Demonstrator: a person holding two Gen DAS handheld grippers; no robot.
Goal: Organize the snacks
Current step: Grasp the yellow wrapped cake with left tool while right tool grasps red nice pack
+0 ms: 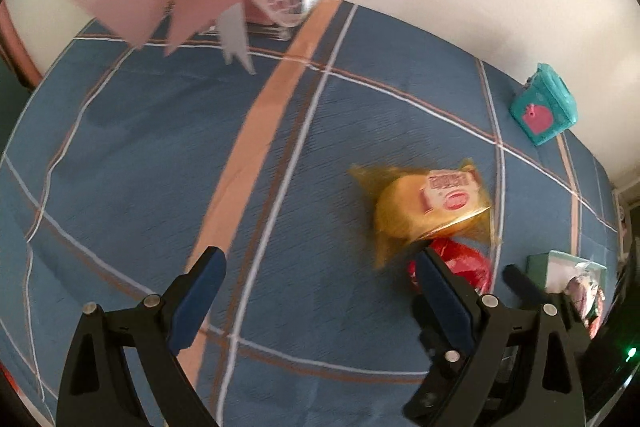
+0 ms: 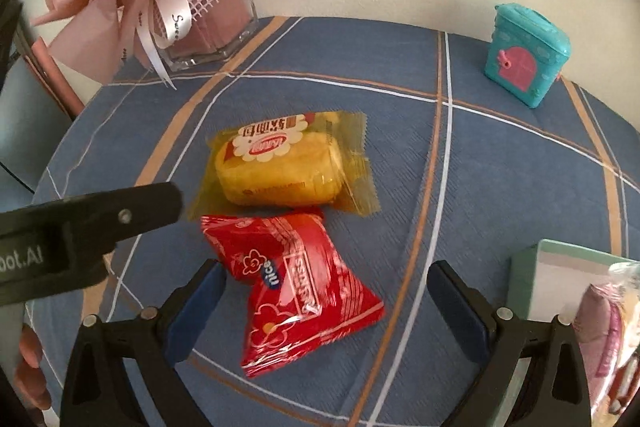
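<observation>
Am lining up right gripper, jaws wide, empty, over red snack packet. Left gripper wide, empty. Next: lowering, clamping packet, carrying toward box.

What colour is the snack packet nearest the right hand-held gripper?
Red with white print, clearest in the right wrist view: the red packet.
</observation>
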